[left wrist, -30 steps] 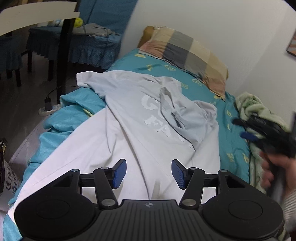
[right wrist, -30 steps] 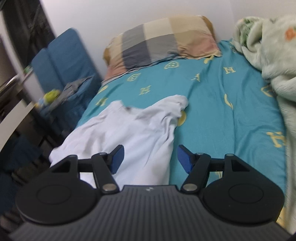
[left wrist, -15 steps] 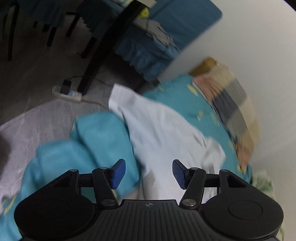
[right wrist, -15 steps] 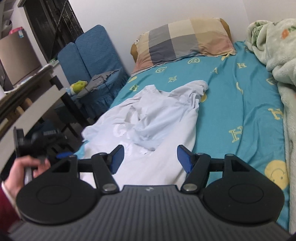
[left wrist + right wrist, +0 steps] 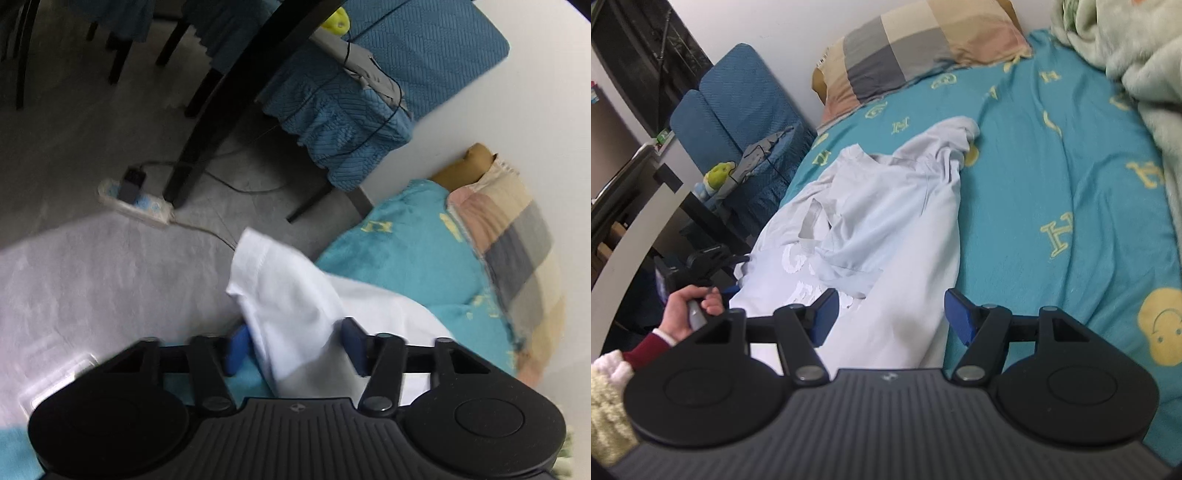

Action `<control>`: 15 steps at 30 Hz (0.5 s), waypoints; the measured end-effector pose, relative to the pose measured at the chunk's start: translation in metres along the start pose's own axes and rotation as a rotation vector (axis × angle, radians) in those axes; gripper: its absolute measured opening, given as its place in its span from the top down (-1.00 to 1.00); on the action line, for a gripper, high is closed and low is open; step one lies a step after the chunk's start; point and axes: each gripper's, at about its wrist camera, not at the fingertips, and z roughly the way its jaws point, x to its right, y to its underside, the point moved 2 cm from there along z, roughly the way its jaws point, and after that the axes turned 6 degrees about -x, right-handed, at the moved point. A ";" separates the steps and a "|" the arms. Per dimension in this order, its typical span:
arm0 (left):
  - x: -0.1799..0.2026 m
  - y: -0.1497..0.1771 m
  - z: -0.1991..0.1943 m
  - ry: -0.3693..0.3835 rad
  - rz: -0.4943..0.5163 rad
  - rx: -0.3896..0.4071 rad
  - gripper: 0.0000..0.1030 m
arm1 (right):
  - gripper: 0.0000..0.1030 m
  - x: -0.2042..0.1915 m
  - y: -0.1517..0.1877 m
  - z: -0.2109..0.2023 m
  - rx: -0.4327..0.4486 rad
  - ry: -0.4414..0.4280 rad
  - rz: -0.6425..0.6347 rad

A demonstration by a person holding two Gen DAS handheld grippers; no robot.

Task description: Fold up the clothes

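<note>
A white T-shirt (image 5: 886,221) with pale lettering lies crumpled on the teal bedsheet (image 5: 1052,166), one sleeve folded over its chest. In the left wrist view its other sleeve (image 5: 280,295) hangs over the bed's edge, between the blue pads of my left gripper (image 5: 295,347). Those jaws are closing, but they still stand apart around the loose cloth. The right wrist view shows that left gripper (image 5: 701,262) at the shirt's left side, held by a hand (image 5: 690,310). My right gripper (image 5: 886,317) hovers open over the shirt's lower body, holding nothing.
A checked pillow (image 5: 916,48) lies at the head of the bed and a green fleece blanket (image 5: 1126,55) along the right. Left of the bed are a blue-covered chair (image 5: 351,92), a black table leg (image 5: 229,110) and a power strip (image 5: 136,203) on the grey floor.
My left gripper swung left and down from over the shirt's body to the bed's edge, and the sleeve now sits between its jaws. My right gripper dipped slightly, still open.
</note>
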 end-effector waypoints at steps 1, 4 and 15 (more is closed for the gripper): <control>0.003 -0.002 -0.001 0.006 0.027 0.008 0.69 | -0.29 0.000 0.000 0.001 -0.003 -0.002 0.003; 0.023 -0.003 -0.012 -0.030 0.176 0.059 0.83 | -0.29 0.000 -0.001 -0.003 0.012 0.001 0.013; 0.199 0.065 -0.108 -0.017 0.827 0.212 0.87 | -0.29 0.020 -0.009 -0.028 0.107 0.041 0.057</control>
